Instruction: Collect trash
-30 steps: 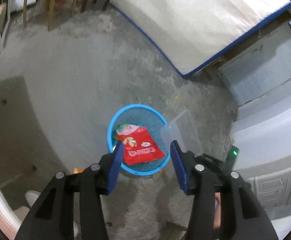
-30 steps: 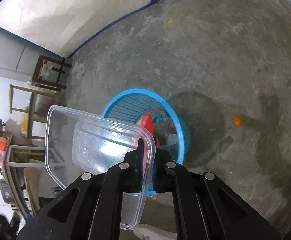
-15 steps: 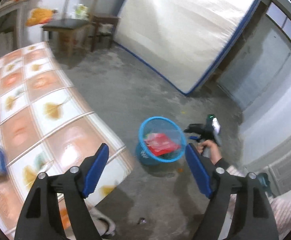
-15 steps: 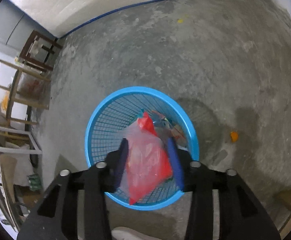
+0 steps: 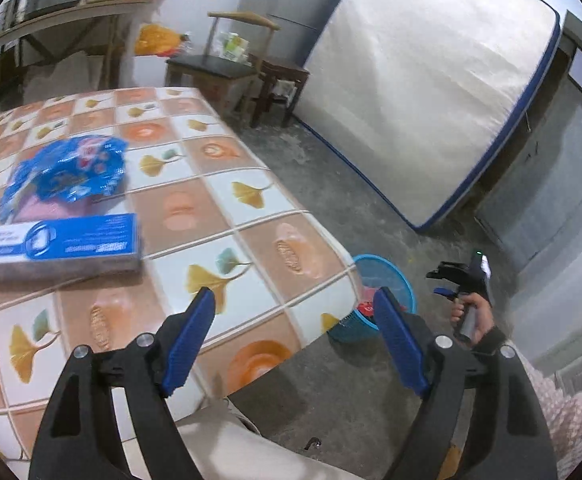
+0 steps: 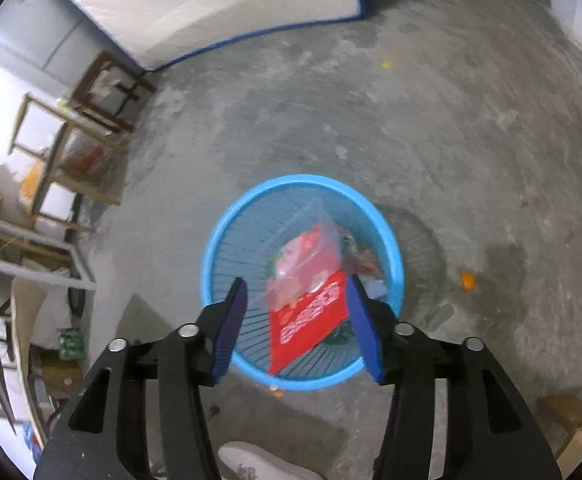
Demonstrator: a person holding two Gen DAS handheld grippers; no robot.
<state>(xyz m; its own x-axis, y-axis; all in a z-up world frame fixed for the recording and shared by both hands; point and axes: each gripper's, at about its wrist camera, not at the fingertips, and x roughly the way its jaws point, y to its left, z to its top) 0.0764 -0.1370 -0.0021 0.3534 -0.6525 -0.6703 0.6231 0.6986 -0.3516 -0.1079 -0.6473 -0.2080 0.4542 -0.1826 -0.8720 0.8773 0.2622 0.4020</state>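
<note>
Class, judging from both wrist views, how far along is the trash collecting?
Done: a red wrapper and clear plastic lid lie in the blue mesh basket. In hand: nothing; right gripper and left gripper, jaws just opening, are empty. Left: a crumpled blue bag and blue-and-white box on the tiled table.

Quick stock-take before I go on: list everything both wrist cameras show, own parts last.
basket: 1, blue, on floor by table
red packet: 1, in basket
clear plastic lid: 1, in basket
blue wrapper: 1, on table
box: 1, blue-white, on table
table: 1, tiled pattern
mattress: 1, white, against wall
orange scrap: 1, on floor
left gripper: open, empty, over table edge
right gripper: jaws just opened, empty, above basket
</note>
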